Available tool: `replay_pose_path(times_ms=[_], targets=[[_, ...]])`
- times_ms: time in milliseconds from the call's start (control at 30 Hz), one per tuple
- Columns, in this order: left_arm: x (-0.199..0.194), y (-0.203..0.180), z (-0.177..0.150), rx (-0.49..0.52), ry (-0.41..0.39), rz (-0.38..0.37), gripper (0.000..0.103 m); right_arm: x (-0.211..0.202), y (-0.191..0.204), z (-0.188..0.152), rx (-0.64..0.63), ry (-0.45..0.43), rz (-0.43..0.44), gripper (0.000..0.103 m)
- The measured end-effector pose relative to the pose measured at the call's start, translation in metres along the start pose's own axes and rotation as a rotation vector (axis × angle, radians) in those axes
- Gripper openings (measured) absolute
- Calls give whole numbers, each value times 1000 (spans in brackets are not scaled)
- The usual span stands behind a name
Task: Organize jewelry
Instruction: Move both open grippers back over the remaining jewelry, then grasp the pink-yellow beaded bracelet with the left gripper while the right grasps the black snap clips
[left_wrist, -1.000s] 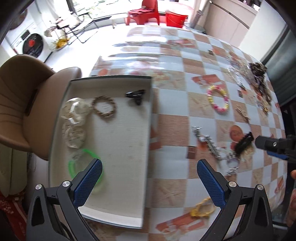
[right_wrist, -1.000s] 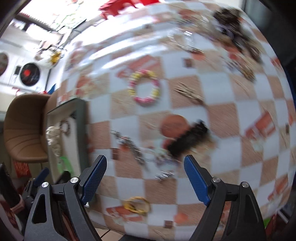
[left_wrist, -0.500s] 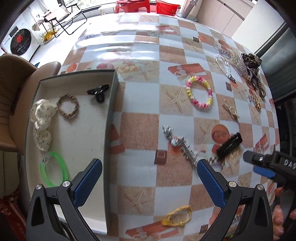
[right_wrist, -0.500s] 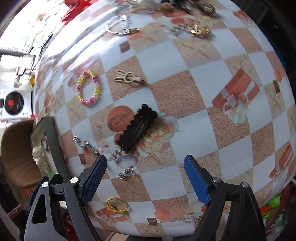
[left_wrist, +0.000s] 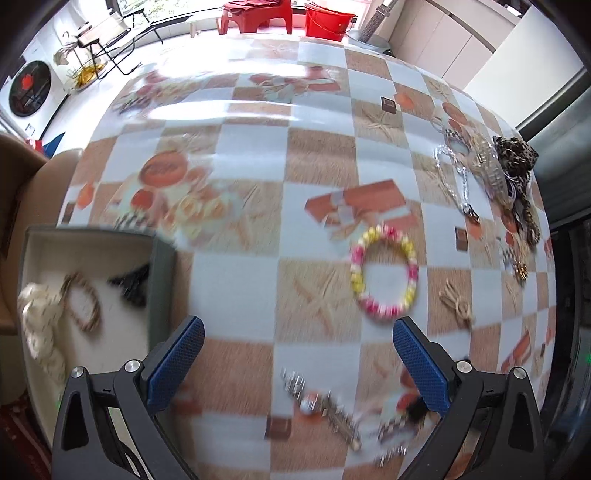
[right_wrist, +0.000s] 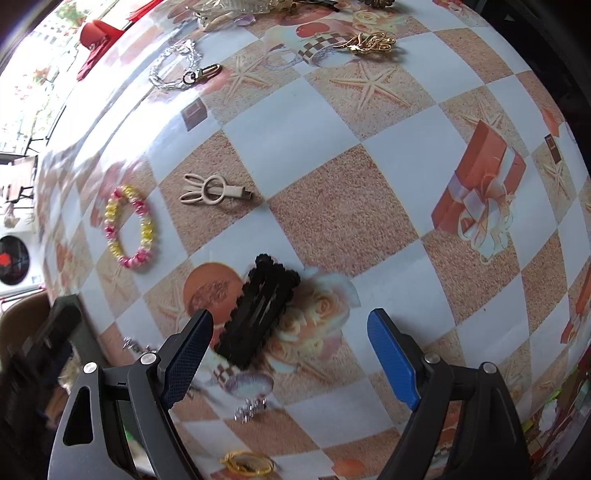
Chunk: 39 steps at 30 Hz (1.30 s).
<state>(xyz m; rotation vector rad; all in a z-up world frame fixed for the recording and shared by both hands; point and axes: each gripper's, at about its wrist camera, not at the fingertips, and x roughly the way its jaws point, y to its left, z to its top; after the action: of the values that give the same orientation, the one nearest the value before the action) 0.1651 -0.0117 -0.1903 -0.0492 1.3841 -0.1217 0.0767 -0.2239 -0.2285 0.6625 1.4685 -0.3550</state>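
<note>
Two handheld grippers work over a table w/ a checked orange-and-white oilcloth (right_wrist: 388, 155), sorting scattered jewelry into a shallow grey tray (left_wrist: 162, 258) at the table's left edge. The step in hand looks like a pick-up approach: the right gripper (right_wrist: 291, 350), jaws spread wide and holding nothing, hovers low over a black scalloped rectangular hair clip (right_wrist: 258, 317). The clip lies flat, angled, just ahead of and nearer the left finger, not centred between the two. Next move probably calls for shifting left, lowering, then closing across the clip's narrow width; it's thin, so grip may slip. The left gripper (left_wrist: 299, 354) is also wide open and empty, above bare cloth right of the tray. A pink-and-yellow beaded bracelet (left_wrist: 384, 273) lies just beyond its right finger. The tray already holds a brown braided bracelet (left_wrist: 81, 299), a cream scrunchie (left_wrist: 37, 325) and a small black claw clip (left_wrist: 131, 284); view there is blurred.
</note>
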Motion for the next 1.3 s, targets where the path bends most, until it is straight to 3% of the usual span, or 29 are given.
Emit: replay_pose_path(times_ms=[133,233,333,400,433,500,533,567,667,733,800,1000,1300], targets=[[18,-11,15,19,8,6,103,3,17,-2,-23,-50,-59,87],[32,-19,23,38,27,13,91,6,34,-4,-69,-76,-115,86],[43,-26,26,53,37,22,91,8,48,-9,-136,-109,-190,79],[47,-31,27,70,43,26,80,7,53,-13,-169,-128,-196,76],[48,-34,28,79,41,35,80,7,55,-15,-185,-135,-197,73],[49,-40,28,107,33,53,76,6,61,-18,-218,-146,-196,65],[49,-43,27,118,29,64,73,4,64,-20,-236,-150,-194,56],[48,-46,27,131,24,74,68,3,64,-22,-246,-152,-193,48],[46,-53,26,159,15,65,51,2,67,-22,-250,-145,-184,38],[44,-58,25,180,11,60,38,1,64,-21,-250,-136,-159,37],[43,-65,25,197,9,51,11,0,63,-18,-259,-128,-139,37],[35,-58,24,133,24,-49,12,-12,21,7,-229,-106,-60,36],[-1,-44,7,95,-12,-98,12,-39,-13,23,-204,-80,68,36]])
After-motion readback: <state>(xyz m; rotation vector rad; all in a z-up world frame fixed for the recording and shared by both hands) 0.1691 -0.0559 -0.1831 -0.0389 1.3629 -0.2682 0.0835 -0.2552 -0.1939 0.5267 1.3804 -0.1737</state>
